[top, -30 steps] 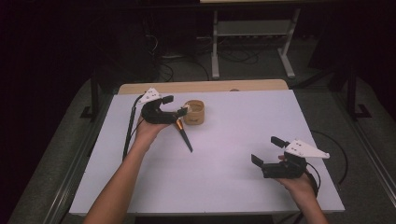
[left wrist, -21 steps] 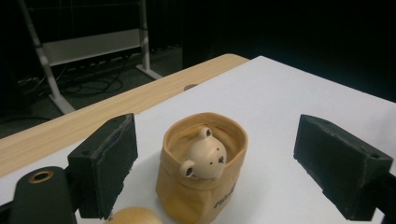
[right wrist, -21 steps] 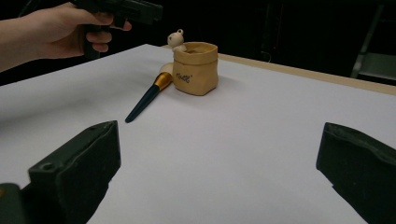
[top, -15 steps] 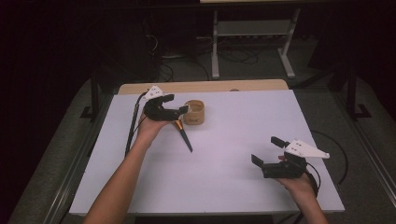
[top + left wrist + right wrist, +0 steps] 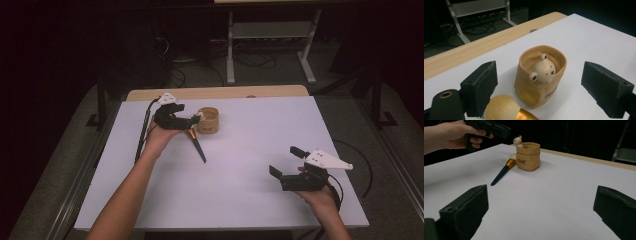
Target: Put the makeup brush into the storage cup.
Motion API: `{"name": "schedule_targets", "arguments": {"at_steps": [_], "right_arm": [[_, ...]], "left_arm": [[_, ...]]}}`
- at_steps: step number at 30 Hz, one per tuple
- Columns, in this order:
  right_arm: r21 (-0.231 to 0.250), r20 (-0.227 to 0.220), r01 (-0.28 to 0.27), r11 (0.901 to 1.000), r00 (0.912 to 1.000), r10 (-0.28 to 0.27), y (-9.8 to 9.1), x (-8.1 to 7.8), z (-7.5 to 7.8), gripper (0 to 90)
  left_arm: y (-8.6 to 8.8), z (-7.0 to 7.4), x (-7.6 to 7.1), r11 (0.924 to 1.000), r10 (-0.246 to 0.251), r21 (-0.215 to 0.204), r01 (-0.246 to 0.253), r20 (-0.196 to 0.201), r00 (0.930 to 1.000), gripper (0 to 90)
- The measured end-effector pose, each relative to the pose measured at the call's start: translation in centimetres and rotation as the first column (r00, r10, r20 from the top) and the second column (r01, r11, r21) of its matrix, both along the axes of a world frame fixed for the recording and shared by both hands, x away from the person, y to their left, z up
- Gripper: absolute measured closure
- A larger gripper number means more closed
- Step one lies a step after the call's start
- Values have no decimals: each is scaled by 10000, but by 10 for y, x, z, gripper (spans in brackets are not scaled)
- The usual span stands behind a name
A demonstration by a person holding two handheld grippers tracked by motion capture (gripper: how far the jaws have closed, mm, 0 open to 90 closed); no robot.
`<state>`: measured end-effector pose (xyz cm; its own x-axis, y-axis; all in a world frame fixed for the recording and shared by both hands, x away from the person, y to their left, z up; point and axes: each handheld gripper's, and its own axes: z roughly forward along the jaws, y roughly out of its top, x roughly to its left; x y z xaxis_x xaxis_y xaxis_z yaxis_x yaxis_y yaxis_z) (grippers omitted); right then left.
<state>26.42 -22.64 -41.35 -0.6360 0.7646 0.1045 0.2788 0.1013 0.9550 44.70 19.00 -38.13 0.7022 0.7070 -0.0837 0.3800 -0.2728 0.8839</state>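
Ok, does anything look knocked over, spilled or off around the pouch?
Nothing spilled. The tan pouch stands upright with the bear figure inside; the makeup brush lies flat beside it, bristles against its base. Both grippers are open.

Looks like a lab or recording studio set up for data capture rather than a home. Dim all round, with only the white rectangular tabletop (image 5: 260, 165) lit, laid over a pale wooden board (image 5: 220, 93) whose far edge pokes out. Dark grey carpeted floor (image 5: 350, 107) beneath. Behind, a white metal equipment stand with splayed legs (image 5: 272, 47) and a low shelf, plus loose black cables tangled on the floor (image 5: 192, 65). Black metal frame struts (image 5: 101, 97) flanking the table on both sides. Sparse staging on the white surface: a small tan pouch-shaped holder with a cream bear figure inside (image 5: 540, 75).
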Motion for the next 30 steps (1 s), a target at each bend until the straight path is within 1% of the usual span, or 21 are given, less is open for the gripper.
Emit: {"name": "schedule_targets", "arguments": {"at_steps": [2,4,6,9,11,15,19,23,24,25,27,29,30], "right_arm": [[-4,-1,3,10000,10000,-3,0,0,0,0],[-10,3,7,10000,10000,-7,0,0,0,0],[-10,4,16,10000,10000,-16,0,0,0,0],[-25,-8,18,10000,10000,-18,0,0,0,0],[-30,-9,22,10000,10000,-22,0,0,0,0],[-34,5,22,10000,10000,-22,0,0,0,0],[-42,-4,36,10000,10000,-36,0,0,0,0],[-52,-7,53,10000,10000,-53,0,0,0,0],[-53,-8,51,10000,10000,-51,0,0,0,0],[-53,-12,51,10000,10000,-51,0,0,0,0],[-52,-7,55,10000,10000,-55,0,0,0,0],[-53,-10,58,10000,10000,-58,0,0,0,0],[-50,-12,54,10000,10000,-54,0,0,0,0]], "left_arm": [[0,0,0,9999,105,7,-104,-102,9999,130],[1,0,0,9996,147,244,-141,-218,9997,131],[2,-1,0,9992,207,338,-194,-385,9990,130],[2,-2,1,9988,342,376,-322,-543,9979,130],[3,-2,1,9981,419,478,-389,-649,9970,131],[4,-3,2,9958,456,833,-384,-858,9953,130],[3,-4,2,9940,620,971,-512,-1110,9919,129],[2,-6,1,9917,810,1104,-655,-1421,9865,129],[2,-7,2,9908,802,1201,-630,-1443,9863,129],[1,-7,1,9905,888,1184,-706,-1570,9836,129],[0,-8,2,9884,882,1371,-658,-1650,9823,129],[-1,-9,2,9866,957,1474,-695,-1788,9792,129],[-2,-10,2,9865,1014,1456,-745,-1872,9771,130]]}}
